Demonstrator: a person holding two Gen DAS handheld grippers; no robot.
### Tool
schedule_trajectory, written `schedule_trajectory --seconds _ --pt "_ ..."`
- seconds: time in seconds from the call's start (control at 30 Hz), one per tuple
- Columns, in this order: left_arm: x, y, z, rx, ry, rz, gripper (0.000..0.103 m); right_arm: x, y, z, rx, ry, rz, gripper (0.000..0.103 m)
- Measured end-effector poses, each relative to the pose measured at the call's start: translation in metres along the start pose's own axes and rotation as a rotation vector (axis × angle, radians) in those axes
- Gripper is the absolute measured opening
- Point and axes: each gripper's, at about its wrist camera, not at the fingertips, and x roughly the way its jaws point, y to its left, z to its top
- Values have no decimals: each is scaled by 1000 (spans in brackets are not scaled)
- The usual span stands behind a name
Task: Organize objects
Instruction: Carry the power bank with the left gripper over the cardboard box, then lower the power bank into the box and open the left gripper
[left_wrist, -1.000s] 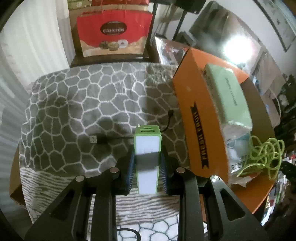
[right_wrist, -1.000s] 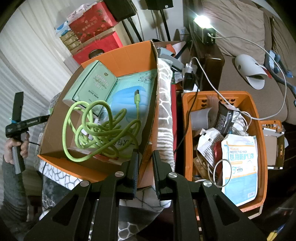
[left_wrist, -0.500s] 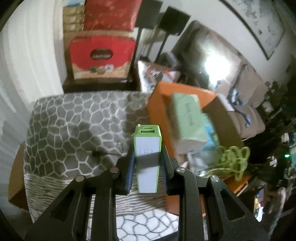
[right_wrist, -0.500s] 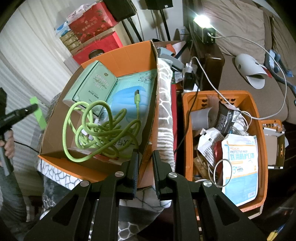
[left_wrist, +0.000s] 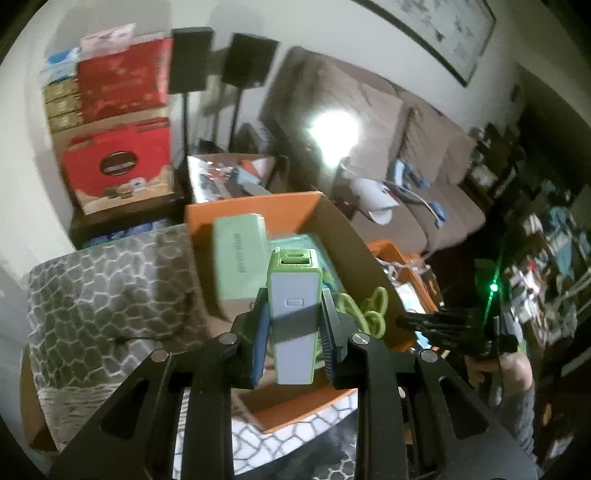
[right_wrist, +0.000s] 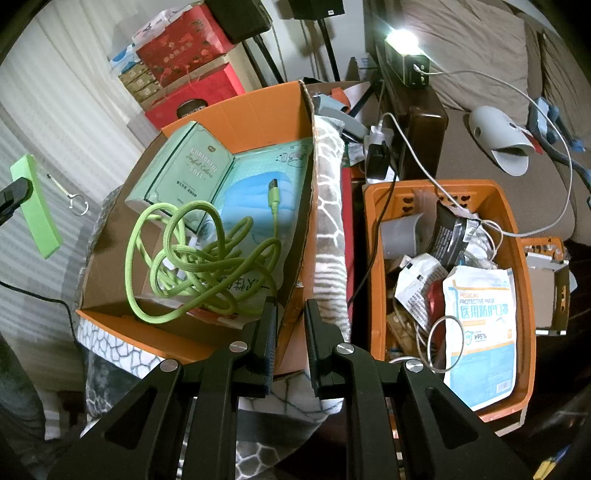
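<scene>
A white power bank with green edges (left_wrist: 293, 317) stands upright between the pads of my left gripper (left_wrist: 293, 295), which is shut on it. It hangs above the orange cardboard box (left_wrist: 251, 206). From the right wrist view the power bank (right_wrist: 35, 210) shows as a green strip in the air, left of the box (right_wrist: 255, 107). The box holds a mint tissue pack (right_wrist: 184, 173), a blue mask pack and a tangled lime-green cable (right_wrist: 199, 258). My right gripper (right_wrist: 291, 306) is shut on the box's near right corner wall.
The box rests on a table under a grey honeycomb-patterned cloth (left_wrist: 103, 288), where a thin black cable (left_wrist: 140, 338) lies. Right of the box stands an orange plastic basket (right_wrist: 443, 188) full of packets and wires. Red gift boxes (left_wrist: 118, 166) are stacked behind, and a brown sofa (left_wrist: 406, 184) is at the right.
My left gripper has risen and swung right with the power bank, from over the patterned cloth to above the orange box. The right gripper has stayed still on the box corner.
</scene>
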Motion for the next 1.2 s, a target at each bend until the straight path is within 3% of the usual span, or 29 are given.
schedule_trajectory --seconds 0.43,0.57,0.83,1.2 --pt "58 -73 2 73 139 -112 23 0 0 -1 3 -1 2 14" --pt "73 -90 0 100 172 -116 23 0 0 -1 3 -1 2 14" --pt "117 -97 -13 159 244 11 23 0 0 -1 5 -3 5 14" --pt "174 -45 -23 107 309 159 23 0 0 -1 8 -5 7 14"
